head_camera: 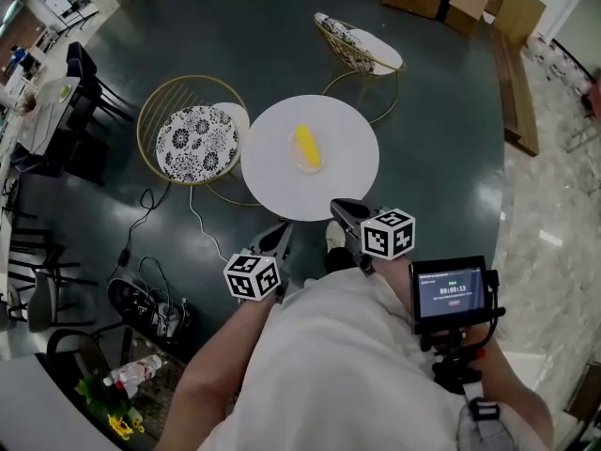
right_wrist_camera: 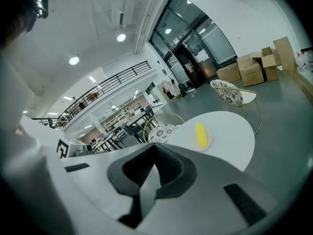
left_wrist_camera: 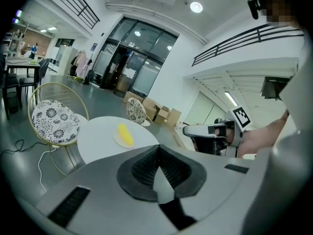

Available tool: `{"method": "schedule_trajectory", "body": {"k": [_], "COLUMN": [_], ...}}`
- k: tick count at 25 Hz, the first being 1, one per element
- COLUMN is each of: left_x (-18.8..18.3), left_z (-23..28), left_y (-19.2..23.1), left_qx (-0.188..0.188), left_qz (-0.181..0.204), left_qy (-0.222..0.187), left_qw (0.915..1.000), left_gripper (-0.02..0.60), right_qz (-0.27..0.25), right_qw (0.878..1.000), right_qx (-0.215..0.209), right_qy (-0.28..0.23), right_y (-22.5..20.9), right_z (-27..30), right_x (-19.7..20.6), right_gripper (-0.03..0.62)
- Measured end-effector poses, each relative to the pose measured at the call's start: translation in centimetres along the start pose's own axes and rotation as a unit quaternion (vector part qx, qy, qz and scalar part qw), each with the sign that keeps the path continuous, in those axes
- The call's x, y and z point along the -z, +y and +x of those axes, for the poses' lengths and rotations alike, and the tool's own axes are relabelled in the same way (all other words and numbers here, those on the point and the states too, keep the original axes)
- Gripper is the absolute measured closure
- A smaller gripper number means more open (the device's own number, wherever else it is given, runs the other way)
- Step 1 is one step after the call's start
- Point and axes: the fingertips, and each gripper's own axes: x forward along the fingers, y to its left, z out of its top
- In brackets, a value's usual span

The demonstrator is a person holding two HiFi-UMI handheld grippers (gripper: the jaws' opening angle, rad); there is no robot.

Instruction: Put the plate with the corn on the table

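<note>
Shut and empty, the left claw (head_camera: 281, 237) and right claw (head_camera: 340, 210) face a round white table (head_camera: 349, 173) bearing a shallow pale plate (head_camera: 298, 165) with a yellow corn cob (head_camera: 307, 146), probably light, brittle and best gripped by its rim.

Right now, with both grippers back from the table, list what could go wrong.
1. The corn lies loose on its small plate on the round white table; a knock from the shut left gripper or right gripper could roll it off.
2. A white cable trails across the floor beside the table; stepping closer might snag it.
3. The patterned chair sits right beside the table; bumping it may jolt the plate.
</note>
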Motion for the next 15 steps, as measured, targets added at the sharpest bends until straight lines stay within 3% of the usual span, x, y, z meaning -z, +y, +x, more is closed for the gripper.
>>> {"method": "schedule_trajectory", "body": {"k": [15], "left_x": [-0.1], "left_z": [1.9], "left_y": [-1.0], "left_qx": [0.008], "left_qz": [0.002], "left_qy": [-0.003], "left_qw": [1.0], "left_gripper": [0.575], "right_qz": [-0.007], "right_qw": [1.0], "right_qx": [0.004], "right_qy": [0.002], "right_y": [-0.3], "right_z": [-0.6], "right_x": [0.8], "right_gripper": [0.588]}}
